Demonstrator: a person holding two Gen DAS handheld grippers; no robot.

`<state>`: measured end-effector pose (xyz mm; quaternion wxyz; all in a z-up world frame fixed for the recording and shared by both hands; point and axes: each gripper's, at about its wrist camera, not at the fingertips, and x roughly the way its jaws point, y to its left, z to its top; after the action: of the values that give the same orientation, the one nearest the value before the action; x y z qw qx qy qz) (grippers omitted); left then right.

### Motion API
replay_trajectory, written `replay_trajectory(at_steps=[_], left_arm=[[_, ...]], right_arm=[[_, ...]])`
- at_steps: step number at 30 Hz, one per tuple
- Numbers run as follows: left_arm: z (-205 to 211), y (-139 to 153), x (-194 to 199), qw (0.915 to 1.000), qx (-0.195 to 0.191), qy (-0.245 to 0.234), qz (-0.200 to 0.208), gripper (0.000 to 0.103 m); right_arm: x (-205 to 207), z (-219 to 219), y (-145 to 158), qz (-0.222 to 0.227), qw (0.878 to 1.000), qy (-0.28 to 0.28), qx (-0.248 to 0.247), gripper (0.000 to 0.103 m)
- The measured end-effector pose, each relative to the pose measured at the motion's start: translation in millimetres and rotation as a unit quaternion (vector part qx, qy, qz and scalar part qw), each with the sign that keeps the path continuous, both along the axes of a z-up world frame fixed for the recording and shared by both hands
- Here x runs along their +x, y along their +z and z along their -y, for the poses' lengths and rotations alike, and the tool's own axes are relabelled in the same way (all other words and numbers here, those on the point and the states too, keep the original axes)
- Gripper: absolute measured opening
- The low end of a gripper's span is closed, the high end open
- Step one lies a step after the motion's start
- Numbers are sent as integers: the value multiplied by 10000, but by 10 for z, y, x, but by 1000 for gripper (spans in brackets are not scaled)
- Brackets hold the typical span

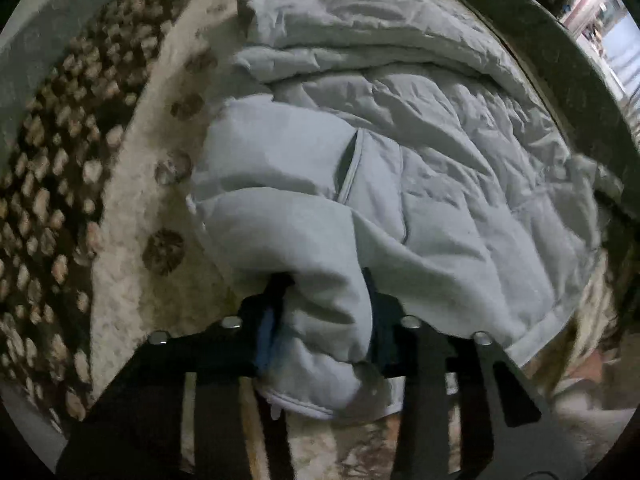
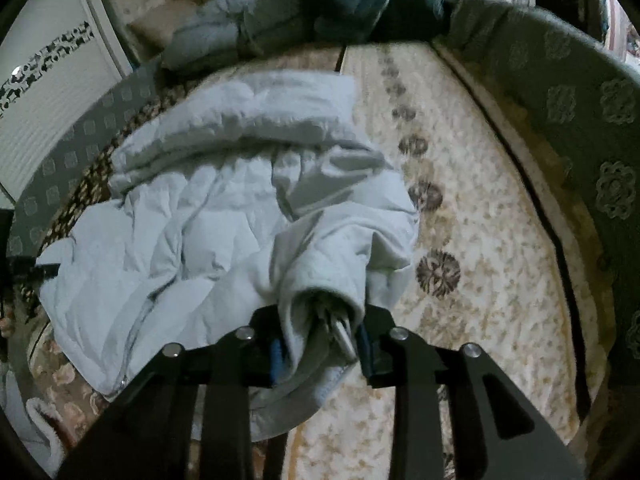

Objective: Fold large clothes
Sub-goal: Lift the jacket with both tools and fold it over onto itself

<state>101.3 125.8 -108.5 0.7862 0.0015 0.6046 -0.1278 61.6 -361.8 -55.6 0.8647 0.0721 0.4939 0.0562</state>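
Left gripper (image 1: pixel 326 316) and right gripper (image 2: pixel 320 344) each clench a bunched fold of the pale jacket (image 1: pixel 420 168) spread on the patterned carpet (image 2: pixel 480 240); dark clothes (image 2: pixel 360 4) piled beyond.

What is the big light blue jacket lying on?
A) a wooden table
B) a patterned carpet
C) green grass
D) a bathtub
B: the jacket is spread over a cream carpet with dark flower shapes, and both tools, left and right, pinch bunches of it.

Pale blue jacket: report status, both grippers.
Left gripper shut on pale blue jacket. Right gripper shut on bunched fabric. Carpet ahead unobstructed.
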Motion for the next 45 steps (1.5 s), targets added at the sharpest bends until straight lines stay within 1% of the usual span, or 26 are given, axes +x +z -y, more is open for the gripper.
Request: replay_trajectory(at_steps=[2,4,6,7,8,9,11,12,15,19,22,24,26,27,29,30,31,32,33,34,35,36,38,41,44,45], left_arm=[[66,46,60,9999,85,-66,-102,27],[142,137,82,9998,164,-120,-51,25],[120,293,131,10000,-19,-8,-26,23],[102,422,201,9997,-244,86,23,22],[96,555,281,9990,-414,129,134,22],[110,679,384,9983,-493,153,268,22],[126,833,589,9978,-375,172,519,21],[130,879,728,9974,-372,228,578,20],[162,930,1077,9952,-547,440,675,19],[254,882,1465,9934,-561,670,746,18],[197,853,1793,9916,-588,840,783,18],[74,795,1989,9876,-837,1076,778,18],[-150,697,2158,9780,-1275,1511,660,18],[-218,656,2258,9734,-1414,1689,624,18],[-303,616,2435,9670,-1573,1923,570,18],[-309,612,2553,9664,-1556,1963,576,18],[-279,601,2667,9677,-1419,1987,621,18],[-281,580,2786,9690,-1243,2036,644,18],[-289,514,2911,9686,-1172,2114,575,18],[-307,389,3066,9663,-1251,2214,386,18],[-302,274,3186,9662,-1232,2249,277,18],[-267,172,3281,9697,-1111,2169,199,19],[-218,33,3359,9755,-951,1983,86,20],[-197,-1,3436,9798,-863,1807,-6,21],[-216,58,3460,9810,-919,1701,-143,24],[-223,104,3450,9819,-915,1653,-143,26]], right_arm=[[48,-22,30,-51,10000,43,-8,28],[103,-29,82,-51,9999,37,139,24],[195,-13,162,-36,9992,-11,389,24],[275,14,228,-23,9983,-58,583,24],[363,41,299,39,9970,-133,755,23],[443,47,350,82,9962,-187,841,22],[696,39,466,228,9954,-311,874,21],[833,34,501,279,9949,-383,887,20],[1167,19,551,360,9929,-528,1006,19],[1628,-54,590,402,9917,-702,1004,18],[1985,-58,634,463,9914,-828,897,18],[2218,-35,634,516,9897,-970,924,18],[2404,-15,640,570,9886,-1062,902,18],[2513,4,641,589,9878,-1104,927,18],[2707,46,640,620,9867,-1173,944,18],[2839,72,609,588,9868,-1222,887,18],[2940,92,560,526,9871,-1261,834,18],[3098,123,455,371,9871,-1346,789,18],[3219,154,342,225,9866,-1430,758,18],[3307,171,242,86,9866,-1452,740,18],[3406,182,86,-106,9873,-1414,718,18],[3475,176,-53,-272,9886,-1342,634,18],[3528,166,-205,-402,9895,-1254,595,18],[3525,169,-209,-424,9885,-1301,650,19],[3449,179,-88,-404,9874,-1321,776,26],[3398,203,-5,-381,9865,-1334,872,34]])
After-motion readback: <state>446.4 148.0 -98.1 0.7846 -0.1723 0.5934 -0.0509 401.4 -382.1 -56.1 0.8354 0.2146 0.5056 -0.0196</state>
